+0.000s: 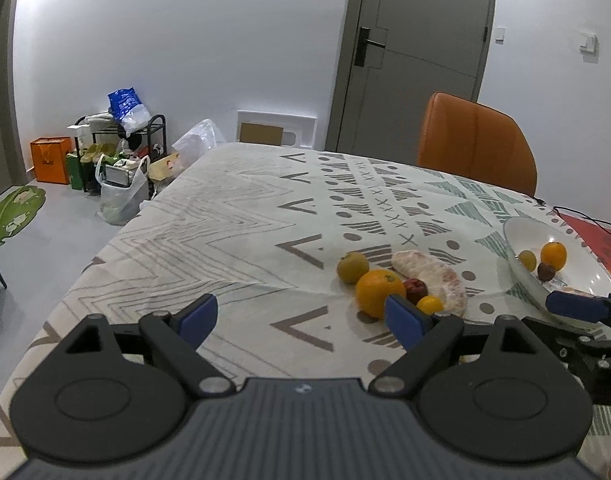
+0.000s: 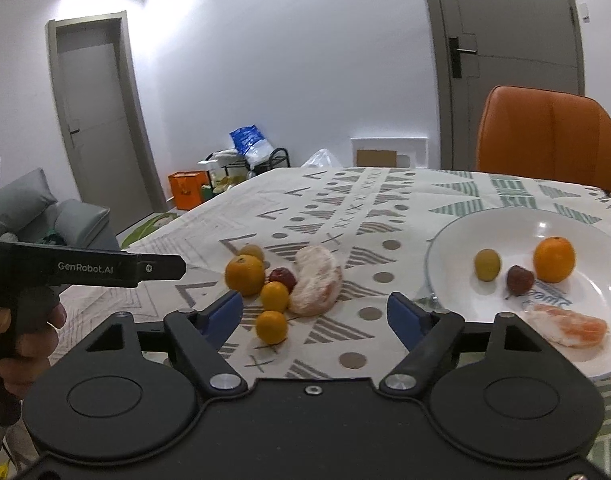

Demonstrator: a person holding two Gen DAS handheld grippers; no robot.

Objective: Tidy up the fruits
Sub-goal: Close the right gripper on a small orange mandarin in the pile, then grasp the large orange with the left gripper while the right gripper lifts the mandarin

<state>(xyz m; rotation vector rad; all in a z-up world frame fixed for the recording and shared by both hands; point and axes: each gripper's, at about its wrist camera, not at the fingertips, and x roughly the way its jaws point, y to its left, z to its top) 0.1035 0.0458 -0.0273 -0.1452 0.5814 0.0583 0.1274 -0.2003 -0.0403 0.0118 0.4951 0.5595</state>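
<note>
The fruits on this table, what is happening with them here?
A person is sorting fruit onto a white plate with two hand-held grippers. The plate already holds an orange, a green fruit, a dark red fruit and a peeled citrus piece. A pile of six more fruits waits on the tablecloth. The left gripper and right gripper are both open and empty.

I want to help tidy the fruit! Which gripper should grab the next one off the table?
Probably the right gripper. It is open and empty, and the small round orange kumquat lies just ahead between its fingers, with the white round plate close beside. The left gripper, also open, points at bare cloth.
</note>
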